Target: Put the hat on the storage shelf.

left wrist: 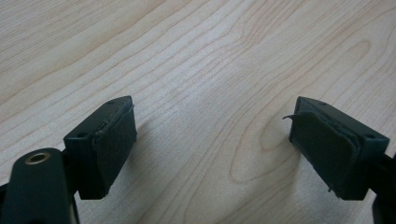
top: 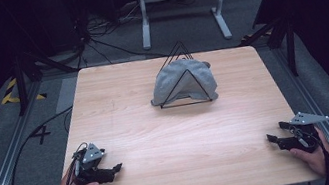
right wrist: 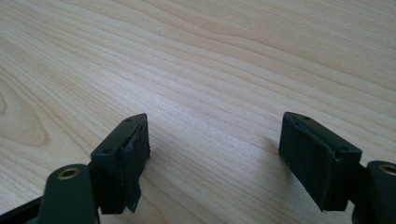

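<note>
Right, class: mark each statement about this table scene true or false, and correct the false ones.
1. A grey cloth is draped over a black wire stand at the far middle of the table. True.
2. The left tool is clamped on the cloth. False: its jaws stand apart with bare wood between them, near the table's front left corner.
3. The right tool rests near the front right corner, jaws apart and holding nothing. True.
4. The two tools touch each other. False: they sit at opposite sides of the table.
5. The tabletop is dark metal. False: it is light wood grain.
</note>
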Available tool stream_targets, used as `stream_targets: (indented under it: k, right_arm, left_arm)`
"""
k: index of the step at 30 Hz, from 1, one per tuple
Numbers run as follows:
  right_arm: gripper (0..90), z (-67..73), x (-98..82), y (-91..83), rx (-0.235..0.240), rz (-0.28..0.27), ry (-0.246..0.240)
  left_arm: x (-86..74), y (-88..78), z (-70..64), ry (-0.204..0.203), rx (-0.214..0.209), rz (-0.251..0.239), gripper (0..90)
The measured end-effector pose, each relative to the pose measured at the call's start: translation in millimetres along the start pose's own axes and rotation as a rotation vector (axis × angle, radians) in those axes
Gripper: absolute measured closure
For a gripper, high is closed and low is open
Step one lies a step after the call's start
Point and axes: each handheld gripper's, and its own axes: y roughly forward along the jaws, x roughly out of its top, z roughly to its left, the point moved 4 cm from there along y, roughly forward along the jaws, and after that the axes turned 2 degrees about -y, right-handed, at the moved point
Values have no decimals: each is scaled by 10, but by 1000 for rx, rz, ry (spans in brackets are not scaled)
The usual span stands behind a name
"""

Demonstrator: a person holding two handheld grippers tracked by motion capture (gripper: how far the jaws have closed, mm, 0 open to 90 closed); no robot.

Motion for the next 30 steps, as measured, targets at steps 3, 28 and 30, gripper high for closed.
stream_targets:
  k: [3,28,30]
  right_arm:
    - [243,-2,0,1,-2,0,4]
    - [226,-14,-3,0,-15,6,15]
    - [226,-14,-4,0,-15,7,15]
  left_arm:
    - [1,0,2,3,1,0,150]
    - [7,18,-6,-16,2,3,126]
    - [8,18,-4,-15,3,3,126]
